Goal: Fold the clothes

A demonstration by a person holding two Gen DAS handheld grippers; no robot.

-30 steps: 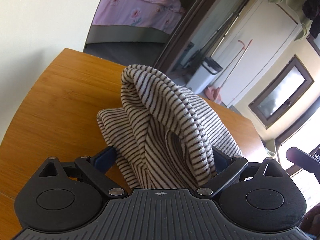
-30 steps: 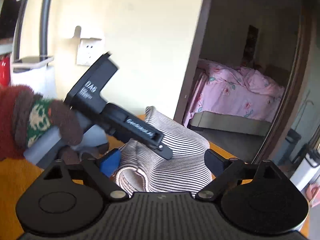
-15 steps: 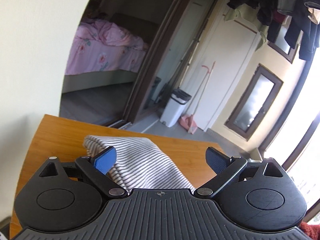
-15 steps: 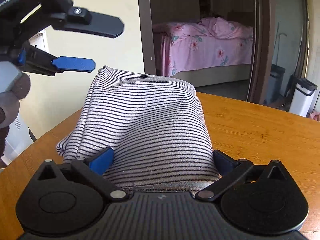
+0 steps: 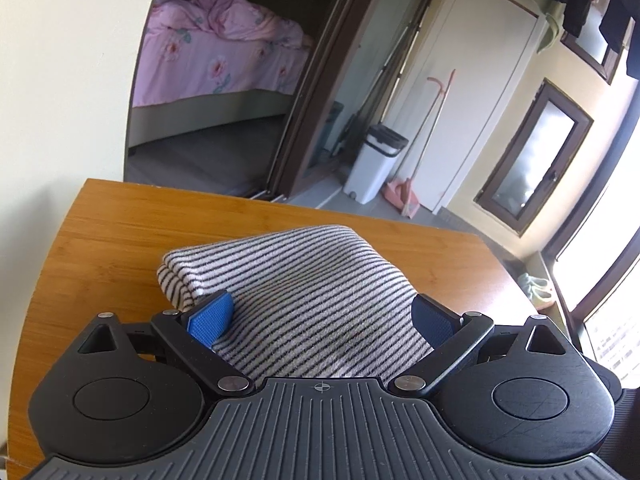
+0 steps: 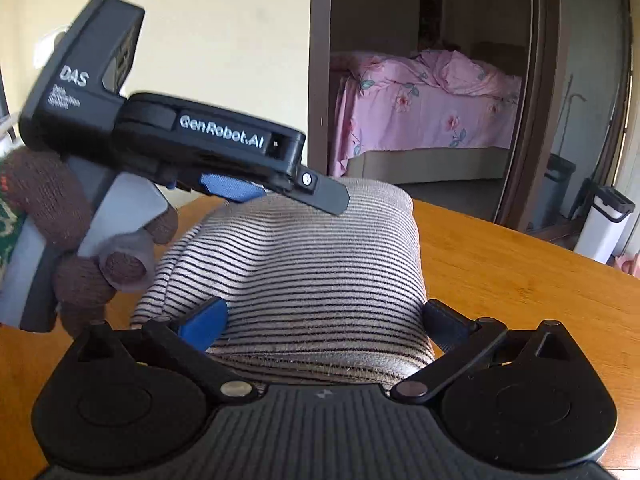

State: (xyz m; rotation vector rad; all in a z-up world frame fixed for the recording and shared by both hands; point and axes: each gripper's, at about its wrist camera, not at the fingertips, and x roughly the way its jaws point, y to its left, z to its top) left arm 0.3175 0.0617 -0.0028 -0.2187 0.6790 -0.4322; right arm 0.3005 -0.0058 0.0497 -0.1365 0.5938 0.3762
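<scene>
A wooden desk (image 5: 120, 232) stands against a pale wall beside a dark-framed doorway, through which a bed with a pink floral cover (image 5: 208, 52) shows; farther along the wall sit a white bin (image 5: 374, 164) and a pink broom (image 5: 404, 196), likely just household clutter with no bearing on the job. In the middle of the desk lies the striped garment (image 5: 304, 292), already brought into a thick, compact bundle with a rounded fold along its far edge, so the folding appears close to done. The left gripper (image 5: 322, 316) hovers over the near part of the bundle with its jaws spread wide, one blue pad at each side of the cloth and neither pinching it; from the right wrist view the same tool comes in from the left, held by a hand in a brown knitted glove (image 6: 60, 240), its tips just over the top of the bundle, probably to press or smooth the upper layer flat. The right gripper (image 6: 324, 326) faces the near hem of the garment (image 6: 320, 272) with its jaws likewise wide, straddling the bundle's width without closing on it, a stance that suits steadying or squaring the edges. Whether any pad actually touches the fabric cannot be told. The bundle sits well inside the desk's edges, so slipping off looks unlikely.
</scene>
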